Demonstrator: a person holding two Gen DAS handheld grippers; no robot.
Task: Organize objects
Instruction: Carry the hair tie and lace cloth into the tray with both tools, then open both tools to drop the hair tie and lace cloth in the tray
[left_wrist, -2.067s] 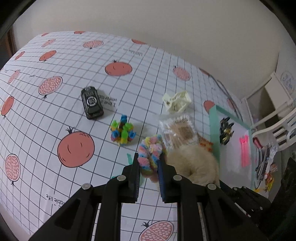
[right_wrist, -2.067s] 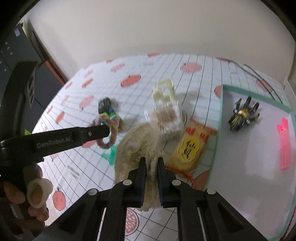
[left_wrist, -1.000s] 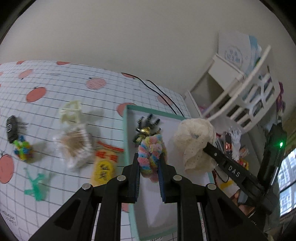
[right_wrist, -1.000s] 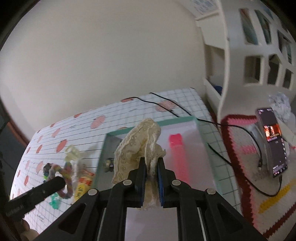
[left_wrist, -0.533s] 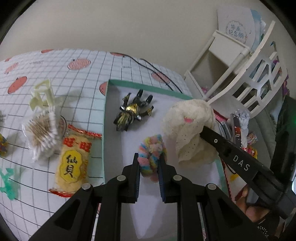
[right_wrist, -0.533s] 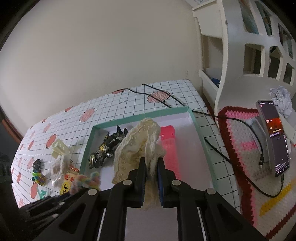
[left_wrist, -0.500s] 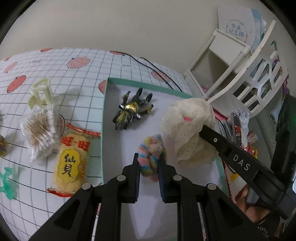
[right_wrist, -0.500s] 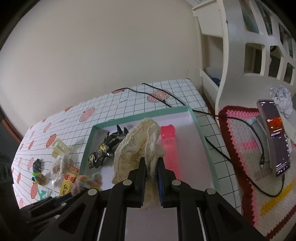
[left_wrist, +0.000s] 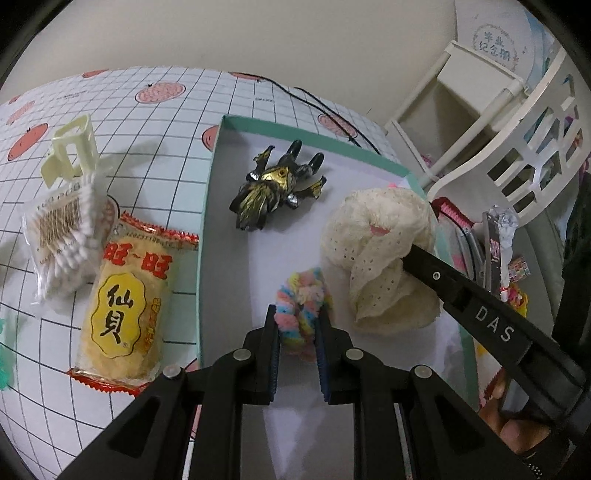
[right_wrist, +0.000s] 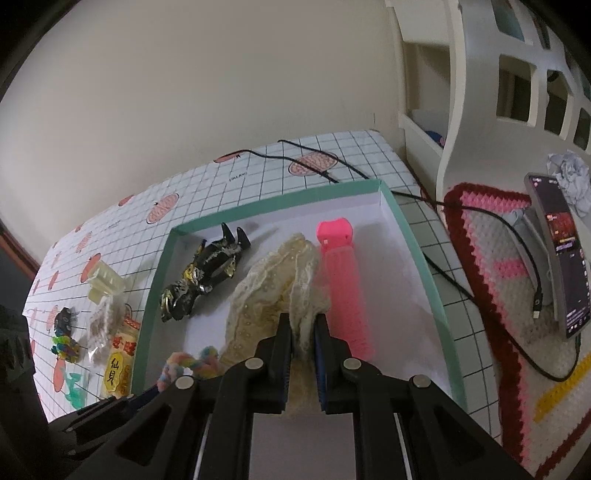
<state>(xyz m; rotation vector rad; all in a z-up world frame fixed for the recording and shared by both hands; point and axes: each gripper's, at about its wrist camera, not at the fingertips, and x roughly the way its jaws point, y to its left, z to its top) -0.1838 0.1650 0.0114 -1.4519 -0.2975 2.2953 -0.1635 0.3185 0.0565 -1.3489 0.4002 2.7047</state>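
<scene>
Black left claw (left_wrist: 297, 325), blue pads, silver screws, white "DAS" lettering

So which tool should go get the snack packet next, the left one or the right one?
Probably the left tool. The snack packet lies just outside the tray's left wall, on its side. The right tool sits deeper in the tray. Both must first let go: rainbow scrunchie, cream scrunchie.

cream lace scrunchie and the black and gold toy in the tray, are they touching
Apart. In the left wrist view a strip of bare white tray floor shows between the cream lace scrunchie and the black and gold toy; the right wrist view shows the same gap.
</scene>
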